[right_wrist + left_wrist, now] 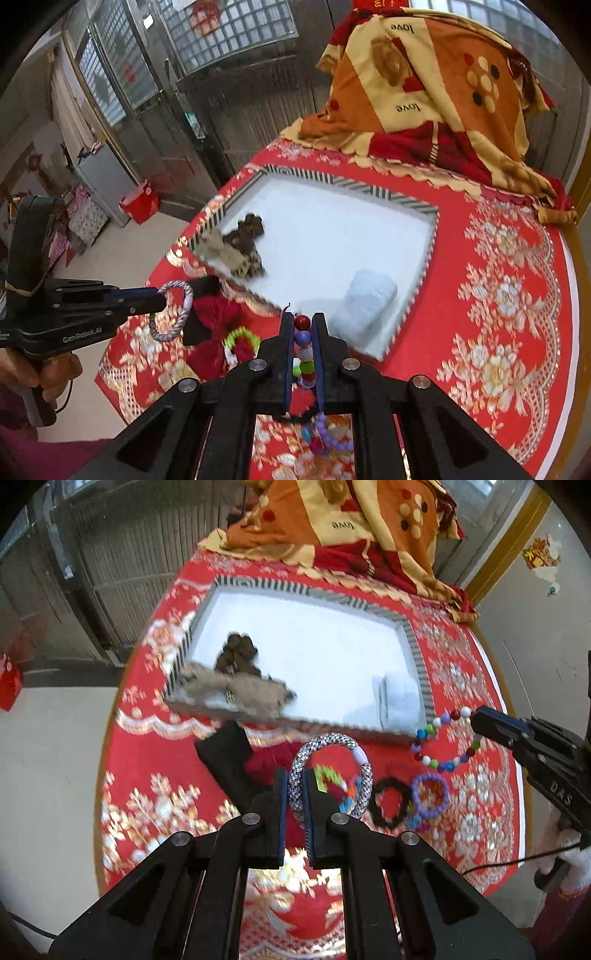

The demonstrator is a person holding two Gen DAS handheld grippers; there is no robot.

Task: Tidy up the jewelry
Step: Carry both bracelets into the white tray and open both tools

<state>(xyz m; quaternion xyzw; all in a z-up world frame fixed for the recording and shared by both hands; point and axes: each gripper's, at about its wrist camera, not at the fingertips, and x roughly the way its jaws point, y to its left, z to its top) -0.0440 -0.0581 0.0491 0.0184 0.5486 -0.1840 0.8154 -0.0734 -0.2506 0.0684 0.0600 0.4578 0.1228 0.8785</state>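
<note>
My left gripper (295, 775) is shut on a grey-white braided rope bracelet (354, 753), held above the red cloth; it also shows in the right wrist view (173, 310). My right gripper (302, 318) is shut on a multicoloured bead bracelet (303, 345), which hangs in a loop in the left wrist view (443, 742). The white tray with a striped rim (415, 642) lies ahead, with dark brown beads (240, 653) and a beige furry piece (236, 690) at its left. A black scrunchie (391, 801) and a purple bead ring (430, 794) lie on the cloth.
A round table with a red floral cloth (498, 295). A folded orange blanket (436, 92) lies at the back. A white roll (365, 299) lies in the tray's near right corner. A black and red pouch (236, 757) and green and coloured beads (240, 338) lie before the tray.
</note>
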